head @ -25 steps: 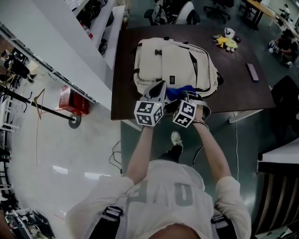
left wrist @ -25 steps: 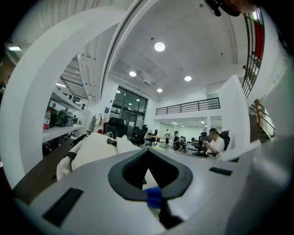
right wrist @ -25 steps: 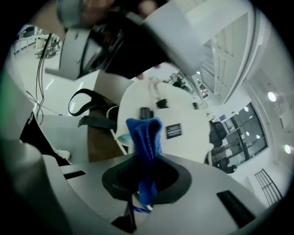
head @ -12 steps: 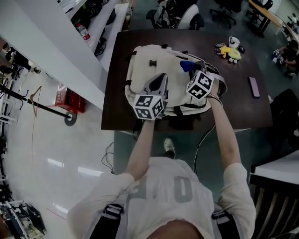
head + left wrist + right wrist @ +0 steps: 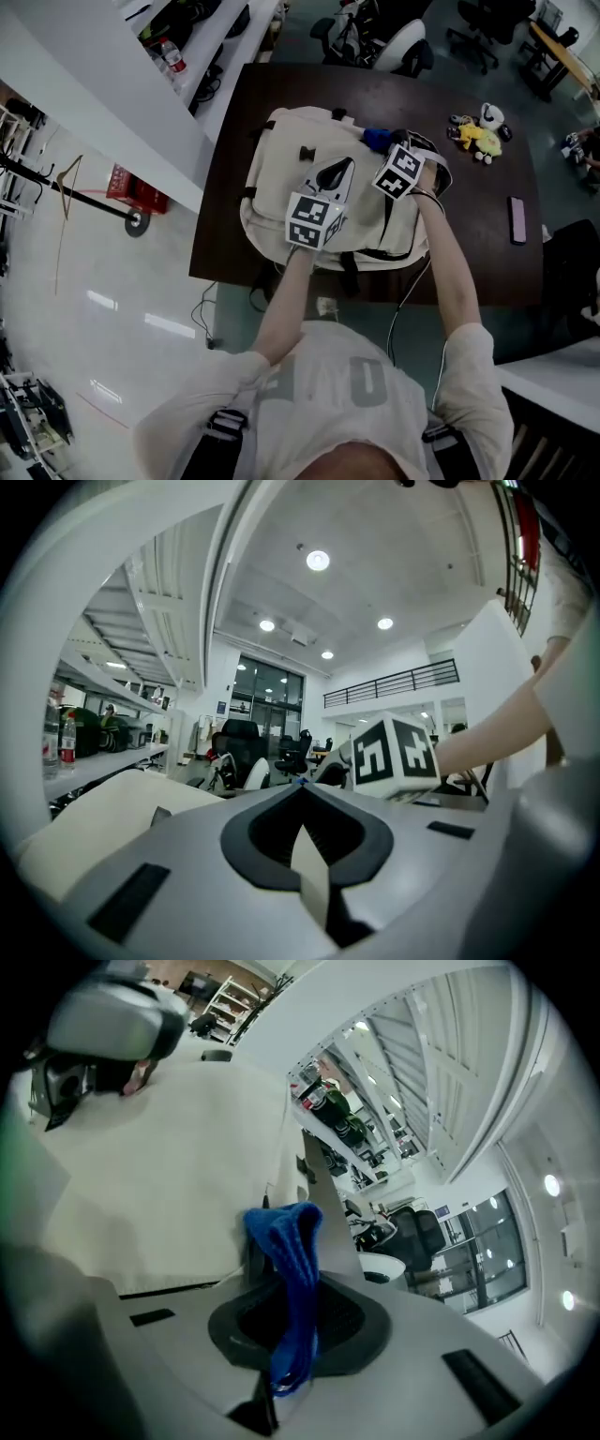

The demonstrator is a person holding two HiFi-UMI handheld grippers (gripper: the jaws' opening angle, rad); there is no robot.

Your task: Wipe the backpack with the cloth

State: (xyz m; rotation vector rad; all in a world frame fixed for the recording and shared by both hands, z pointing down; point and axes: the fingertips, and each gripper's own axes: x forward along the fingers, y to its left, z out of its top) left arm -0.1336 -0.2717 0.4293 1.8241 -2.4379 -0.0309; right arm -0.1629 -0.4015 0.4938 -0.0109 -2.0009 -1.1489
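A cream backpack [image 5: 291,159] lies flat on the dark brown table [image 5: 478,244]. My right gripper [image 5: 386,148] is shut on a blue cloth [image 5: 376,139] at the backpack's far right part. In the right gripper view the blue cloth [image 5: 292,1269] hangs out of my right gripper [image 5: 281,1241], against the cream backpack [image 5: 141,1176]. My left gripper [image 5: 339,169] sits over the middle of the backpack, its jaws closed with nothing seen between them. In the left gripper view my left gripper [image 5: 300,785] is shut, with the backpack [image 5: 112,808] low at the left.
Small plush toys [image 5: 478,131] and a dark flat bar [image 5: 518,218] lie on the table's right side. Office chairs [image 5: 394,47] stand beyond the far edge. A white counter [image 5: 141,84] runs along the left, with a red box [image 5: 127,187] on the floor.
My right gripper carried the blue cloth from the backpack's near edge up to its far right part. The left gripper stayed over the backpack's middle.
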